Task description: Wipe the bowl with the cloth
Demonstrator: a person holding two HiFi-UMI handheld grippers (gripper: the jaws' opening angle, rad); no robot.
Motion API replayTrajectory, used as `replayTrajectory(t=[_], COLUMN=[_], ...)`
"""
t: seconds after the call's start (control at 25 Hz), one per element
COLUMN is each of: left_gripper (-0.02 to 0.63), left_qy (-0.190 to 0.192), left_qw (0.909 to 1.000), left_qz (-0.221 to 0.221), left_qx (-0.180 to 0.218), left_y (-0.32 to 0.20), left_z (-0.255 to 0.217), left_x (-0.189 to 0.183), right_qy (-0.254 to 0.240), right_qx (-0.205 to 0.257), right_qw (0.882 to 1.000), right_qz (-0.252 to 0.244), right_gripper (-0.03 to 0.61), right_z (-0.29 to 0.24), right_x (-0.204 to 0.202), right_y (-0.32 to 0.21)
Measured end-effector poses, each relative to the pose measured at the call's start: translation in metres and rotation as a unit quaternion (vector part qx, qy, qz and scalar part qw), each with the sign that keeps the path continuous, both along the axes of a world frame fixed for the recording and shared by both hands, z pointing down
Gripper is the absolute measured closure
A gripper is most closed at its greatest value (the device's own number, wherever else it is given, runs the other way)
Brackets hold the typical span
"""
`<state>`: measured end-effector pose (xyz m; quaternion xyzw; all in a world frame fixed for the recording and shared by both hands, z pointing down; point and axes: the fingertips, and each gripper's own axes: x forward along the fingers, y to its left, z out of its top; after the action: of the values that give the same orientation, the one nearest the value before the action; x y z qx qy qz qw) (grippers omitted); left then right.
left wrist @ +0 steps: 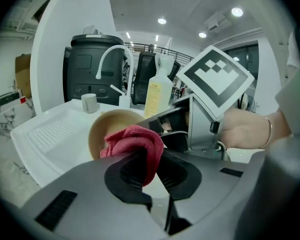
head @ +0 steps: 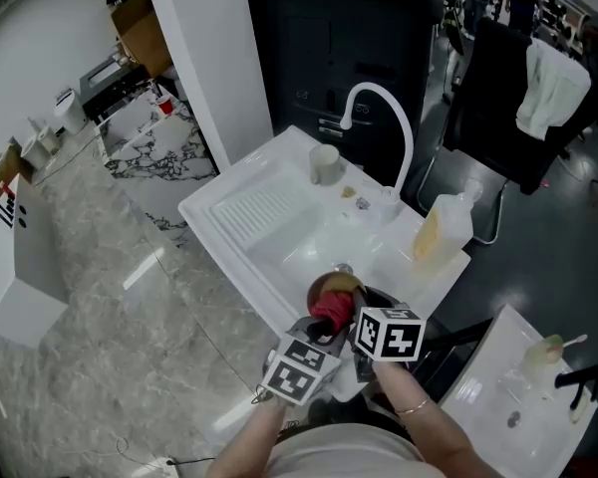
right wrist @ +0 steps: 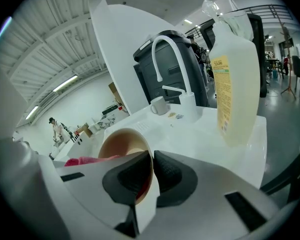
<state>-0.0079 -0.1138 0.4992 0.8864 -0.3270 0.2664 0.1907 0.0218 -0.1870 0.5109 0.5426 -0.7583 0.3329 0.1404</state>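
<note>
Above sink [head: 279,237] front edge, held bowl [right wrist: 122,144] by rim with right gripper [right wrist: 151,176] clamped on it, mouth tipped toward left gripper [left wrist: 150,171]; pinched cloth [left wrist: 135,141] tight there, bunched for wiping inside.

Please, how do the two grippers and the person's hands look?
The left claw and right claw are grey plastic with black ribbed pads. Each carries a white cube with black square markers. The right hand wears a thin bracelet.
</note>
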Motion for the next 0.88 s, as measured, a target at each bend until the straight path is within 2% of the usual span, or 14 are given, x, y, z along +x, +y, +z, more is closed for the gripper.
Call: replayTrajectory(t=[0.36, 0.88], left_gripper=[0.566, 0.566], left_qy=[-0.025, -0.012], left_qw=[0.9989, 0.9916], left_qz=[-0.027, -0.113], left_qx=[0.031, 0.061], left_y=[-0.004, -0.015], left_z=[-0.005, -0.027], left_x=[-0.028, -0.074], right_qy=[0.0, 0.01], right_qx=[0.001, 0.003], right_qw=[1.0, 1.0], right_qz=[0.009, 0.008], right_gripper=[0.548, 0.548], right_z=[0.0, 0.002], right_x=[0.004, 0.004], right_y=[-0.005, -0.002])
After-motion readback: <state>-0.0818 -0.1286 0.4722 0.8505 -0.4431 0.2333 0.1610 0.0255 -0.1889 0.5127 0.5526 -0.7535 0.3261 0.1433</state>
